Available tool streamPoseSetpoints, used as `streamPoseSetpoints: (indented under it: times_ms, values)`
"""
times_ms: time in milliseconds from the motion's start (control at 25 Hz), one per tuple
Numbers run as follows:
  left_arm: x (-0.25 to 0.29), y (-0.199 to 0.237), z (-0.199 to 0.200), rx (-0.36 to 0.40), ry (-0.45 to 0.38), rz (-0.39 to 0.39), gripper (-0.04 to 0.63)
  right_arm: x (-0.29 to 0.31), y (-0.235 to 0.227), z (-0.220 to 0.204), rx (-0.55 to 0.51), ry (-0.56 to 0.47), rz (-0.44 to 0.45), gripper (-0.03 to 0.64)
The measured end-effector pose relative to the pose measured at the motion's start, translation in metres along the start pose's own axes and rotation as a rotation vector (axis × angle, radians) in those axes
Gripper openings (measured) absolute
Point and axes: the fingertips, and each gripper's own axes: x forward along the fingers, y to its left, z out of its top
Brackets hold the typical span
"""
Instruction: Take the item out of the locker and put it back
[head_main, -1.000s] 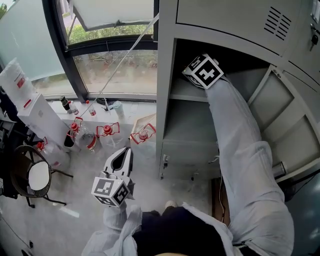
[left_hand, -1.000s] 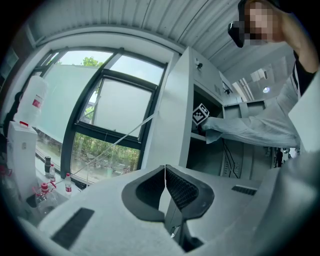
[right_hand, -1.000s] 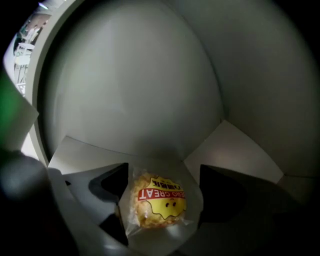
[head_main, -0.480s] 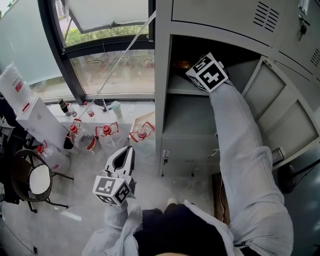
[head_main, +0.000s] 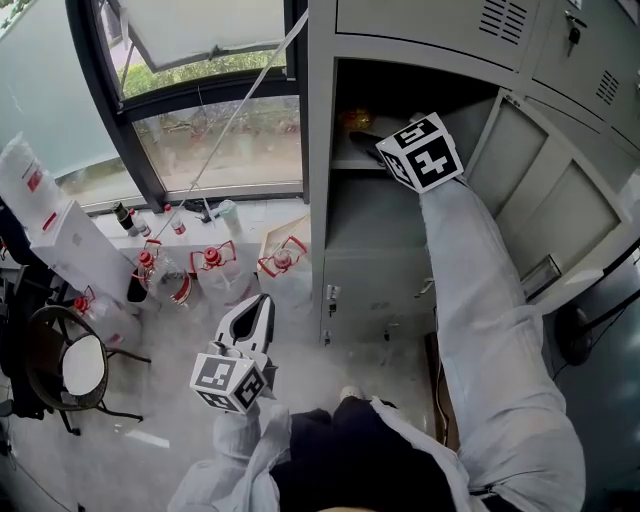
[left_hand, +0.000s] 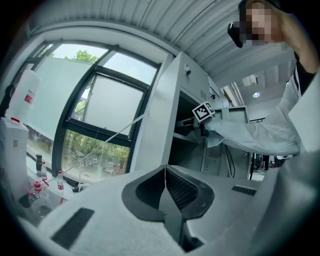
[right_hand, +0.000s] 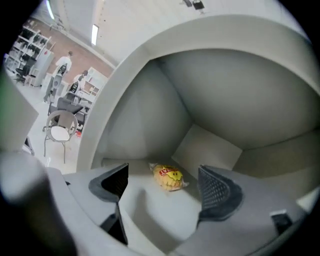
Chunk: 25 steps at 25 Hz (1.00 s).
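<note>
A yellow snack bag (right_hand: 169, 177) with a red label lies on the shelf inside the grey locker (head_main: 320, 150); in the head view the snack bag (head_main: 358, 120) shows deep in the upper compartment. My right gripper (right_hand: 167, 187) stands open at the locker's mouth, the bag beyond and between its fingers, not touching them. In the head view only the right gripper's marker cube (head_main: 421, 152) shows, at the shelf's edge. My left gripper (head_main: 257, 312) hangs low over the floor, shut and empty; in its own view the left gripper (left_hand: 164, 172) has its jaws pressed together.
The locker door (head_main: 555, 210) swings open to the right. Bottles with red caps (head_main: 215, 270) and a white box (head_main: 60, 225) stand under the window at left. A round stool (head_main: 75, 365) sits at the lower left.
My right gripper has drawn back out of the upper compartment toward the shelf's front edge, leaving the snack bag inside. The left gripper has hardly moved.
</note>
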Motion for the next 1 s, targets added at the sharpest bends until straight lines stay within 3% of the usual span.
streamPoseSetpoints:
  times_ms: [280,560,680,760,880,1000]
  values:
    - [-0.031,-0.010,-0.022,-0.027,0.044,-0.045,0.011,-0.053,0.039,-0.006,0.132,-0.059,-0.044,0.428]
    - [-0.046,-0.015,-0.039,-0.072,0.042,-0.066,0.011,-0.111,0.090,-0.045,0.332,-0.074,0.009,0.419]
    - [-0.047,-0.021,-0.039,-0.071,0.044,-0.082,0.011,-0.136,0.105,-0.054,0.429,-0.098,0.023,0.343]
    - [-0.045,-0.024,-0.038,-0.068,0.042,-0.079,0.011,-0.153,0.115,-0.059,0.469,-0.112,0.036,0.330]
    - [-0.042,-0.031,-0.035,-0.068,0.031,-0.074,0.011,-0.178,0.131,-0.068,0.491,-0.136,0.049,0.322]
    - [-0.036,-0.047,-0.035,-0.062,0.031,-0.076,0.011,-0.205,0.136,-0.085,0.509,-0.153,0.005,0.260]
